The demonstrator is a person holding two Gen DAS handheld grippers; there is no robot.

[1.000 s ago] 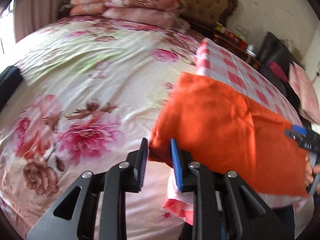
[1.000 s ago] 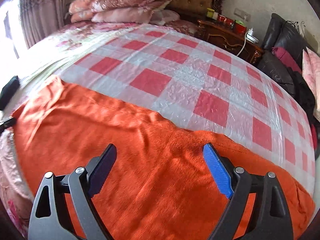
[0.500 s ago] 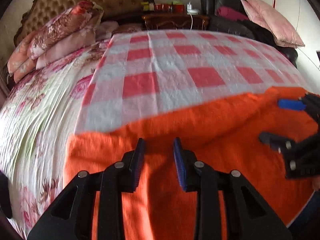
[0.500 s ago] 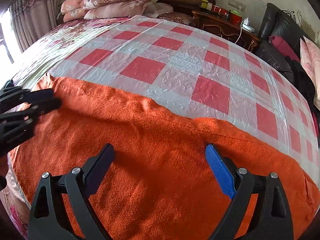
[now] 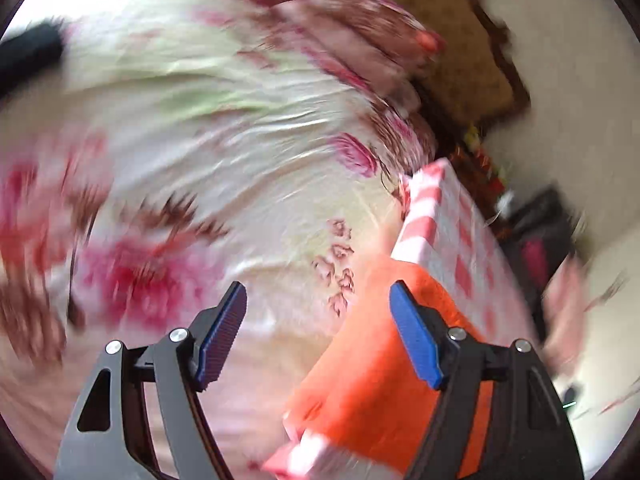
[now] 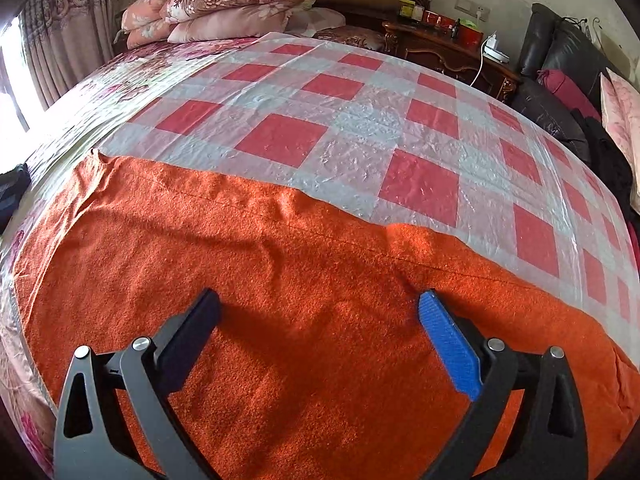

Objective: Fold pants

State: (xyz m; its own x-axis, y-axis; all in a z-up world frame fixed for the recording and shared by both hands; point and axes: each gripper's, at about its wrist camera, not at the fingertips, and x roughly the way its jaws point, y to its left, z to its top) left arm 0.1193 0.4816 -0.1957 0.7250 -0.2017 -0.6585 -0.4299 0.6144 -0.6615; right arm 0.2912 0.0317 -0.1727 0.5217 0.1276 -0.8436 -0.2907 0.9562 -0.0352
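The orange pants (image 6: pixel 280 280) lie flat in a broad folded slab on the red-and-white checked sheet (image 6: pixel 360 120) at the near edge of the bed. My right gripper (image 6: pixel 320 312) is open and empty, hovering just above the orange cloth near its middle. In the blurred left wrist view, my left gripper (image 5: pixel 318 300) is open and empty over the floral bedspread (image 5: pixel 200 180). The pants (image 5: pixel 372 380) sit under and behind its right finger.
Pillows (image 6: pixel 240 4) are stacked by the padded headboard. A wooden nightstand (image 6: pixel 444 48) with jars and a dark sofa (image 6: pixel 560 80) stand to the right of the bed. A dark object (image 6: pixel 12 192) lies at the bed's left edge.
My left gripper has opened wide and swung fast to the left, off the pants and over the floral bedspread. My right gripper has stayed open above the cloth, shifting only slightly.
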